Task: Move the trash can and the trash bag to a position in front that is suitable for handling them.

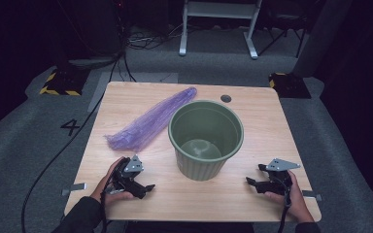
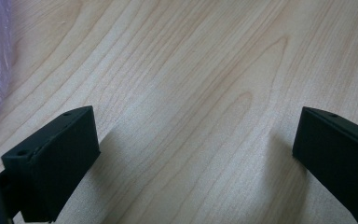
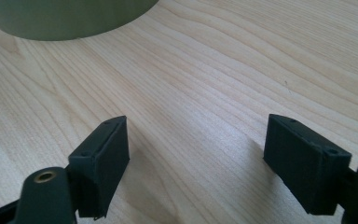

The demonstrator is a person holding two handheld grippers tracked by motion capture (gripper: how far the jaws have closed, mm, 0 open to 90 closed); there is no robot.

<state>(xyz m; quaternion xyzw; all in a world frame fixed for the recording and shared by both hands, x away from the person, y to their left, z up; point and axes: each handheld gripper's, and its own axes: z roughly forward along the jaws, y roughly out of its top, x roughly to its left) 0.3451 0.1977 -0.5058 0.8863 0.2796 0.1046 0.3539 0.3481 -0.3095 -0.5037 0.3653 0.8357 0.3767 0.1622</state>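
- On the table (image 1: 126, 99), the purple bag (image 1: 150, 119) lies just left of the green bin (image 1: 205, 138).
- Left gripper (image 1: 148, 187) and right gripper (image 1: 249, 181): jaws wide, empty.
- Likely start: next, reach for the bag.

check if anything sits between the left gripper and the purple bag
Nothing visible does. The left gripper, jaws open, rests on bare table just below the purple bag. The green bin stands off to the side, out of that path.
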